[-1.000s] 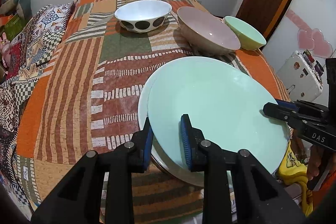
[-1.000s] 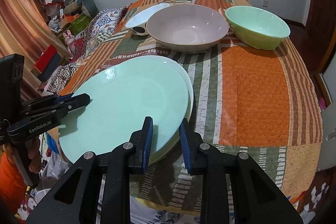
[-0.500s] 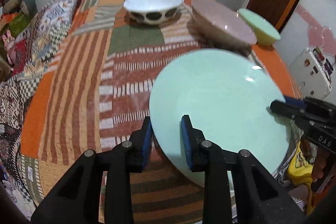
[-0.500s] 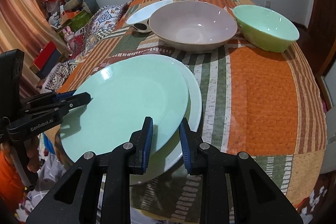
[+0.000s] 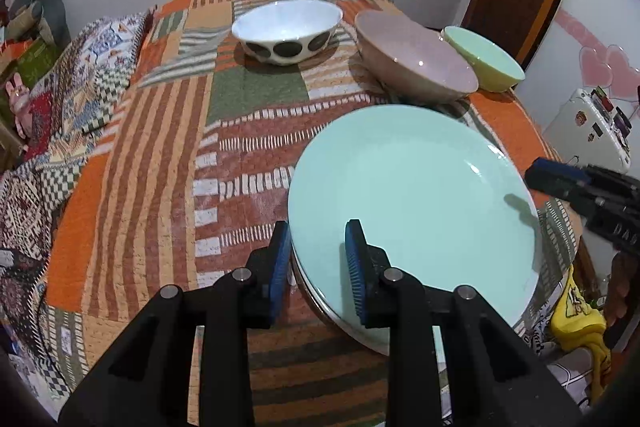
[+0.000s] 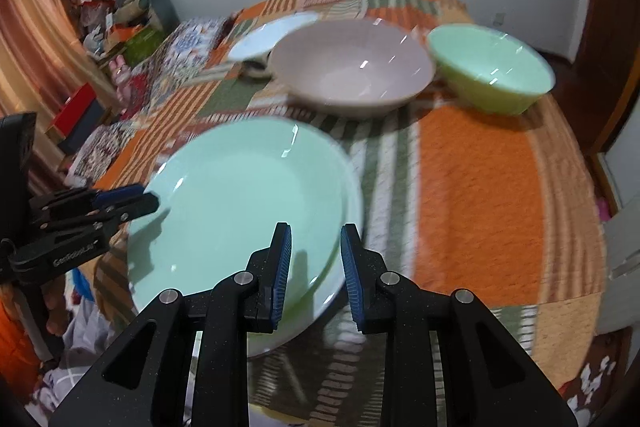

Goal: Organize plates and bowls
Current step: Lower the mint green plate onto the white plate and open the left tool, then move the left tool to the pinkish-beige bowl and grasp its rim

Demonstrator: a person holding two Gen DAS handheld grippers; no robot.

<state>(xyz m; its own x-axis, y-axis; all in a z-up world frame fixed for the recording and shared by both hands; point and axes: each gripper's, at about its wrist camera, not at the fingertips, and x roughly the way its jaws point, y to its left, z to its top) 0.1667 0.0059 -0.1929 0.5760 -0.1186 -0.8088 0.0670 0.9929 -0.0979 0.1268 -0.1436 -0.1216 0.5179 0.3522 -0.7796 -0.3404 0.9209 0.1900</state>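
Btwn both tongs' tips sits the mint plate's (image 5: 416, 187) rim, R opening.

At the bottom centre the right tongs (image 6: 313, 269) are opening, their blue pads straddling the near rim of the mint plate (image 6: 236, 203), which lies on a white plate (image 6: 352, 195). The left tongs (image 6: 120, 203) reach in from the left edge to the mint plate's rim. Beyond, on the patchwork worktop (image 6: 492, 195), a pink bowl (image 6: 352, 71), a green bowl (image 6: 492, 71) and a white bowl (image 6: 268, 35) line the upper frame.
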